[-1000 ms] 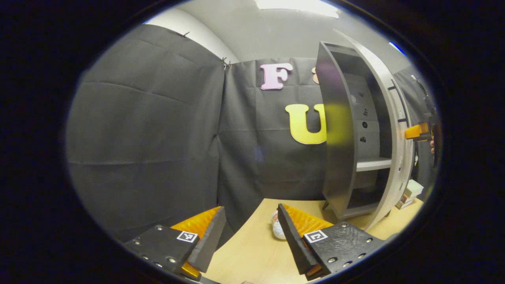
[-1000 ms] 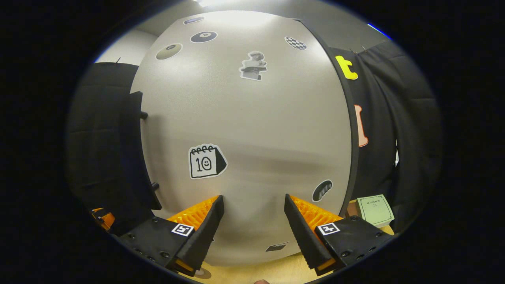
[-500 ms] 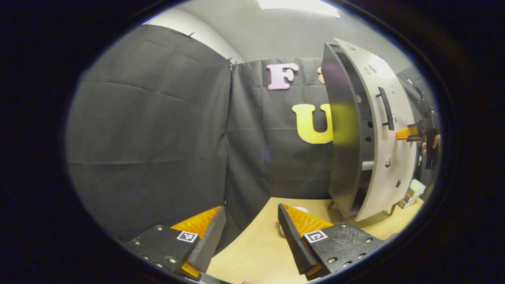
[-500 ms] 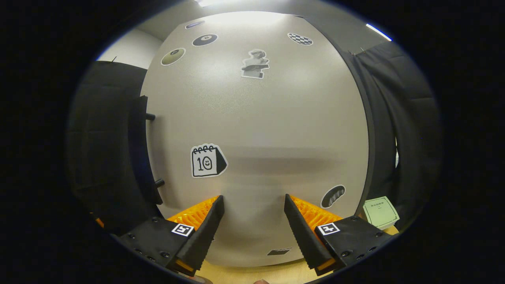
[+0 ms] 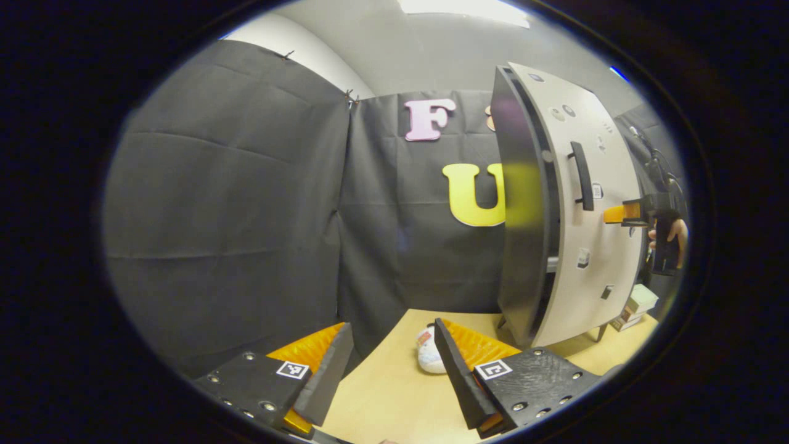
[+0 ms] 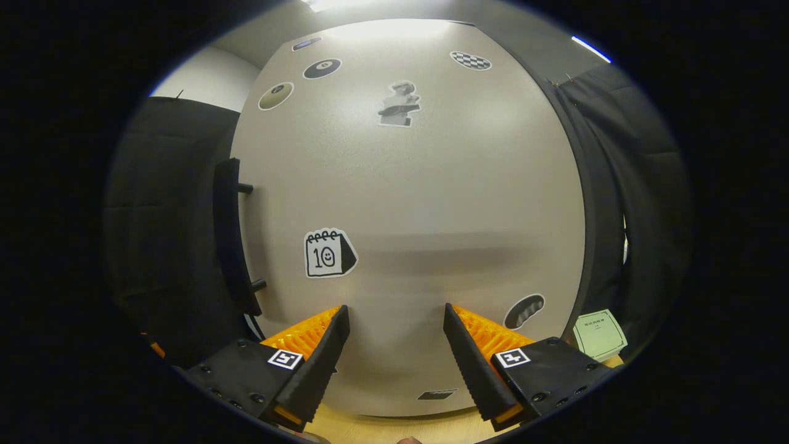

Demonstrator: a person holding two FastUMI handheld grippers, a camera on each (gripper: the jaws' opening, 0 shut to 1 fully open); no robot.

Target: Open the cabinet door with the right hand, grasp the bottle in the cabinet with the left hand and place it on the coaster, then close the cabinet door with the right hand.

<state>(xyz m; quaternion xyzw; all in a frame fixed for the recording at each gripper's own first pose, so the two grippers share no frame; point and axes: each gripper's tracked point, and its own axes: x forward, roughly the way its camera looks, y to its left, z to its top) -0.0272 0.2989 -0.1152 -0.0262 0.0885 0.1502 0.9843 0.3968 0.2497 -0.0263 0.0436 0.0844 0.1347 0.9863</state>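
Cabinet door (image 6: 407, 234): large, pale, stiff flat panel, almost shut; likely swings easily on a flat push, or by its dark bar handle (image 5: 580, 176).
Right gripper (image 6: 394, 336): fingers spread wide, empty, facing the door's lower middle.
Left gripper (image 5: 391, 357): fingers spread wide, empty, low over the wooden table (image 5: 394, 401).
Bottle (image 5: 426, 357): small whitish shape on the table left of the cabinet; probably light, details unclear.

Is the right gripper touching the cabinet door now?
Cannot tell. In the left gripper view the right gripper meets the cabinet door edge-on; no contact or gap shows plainly.
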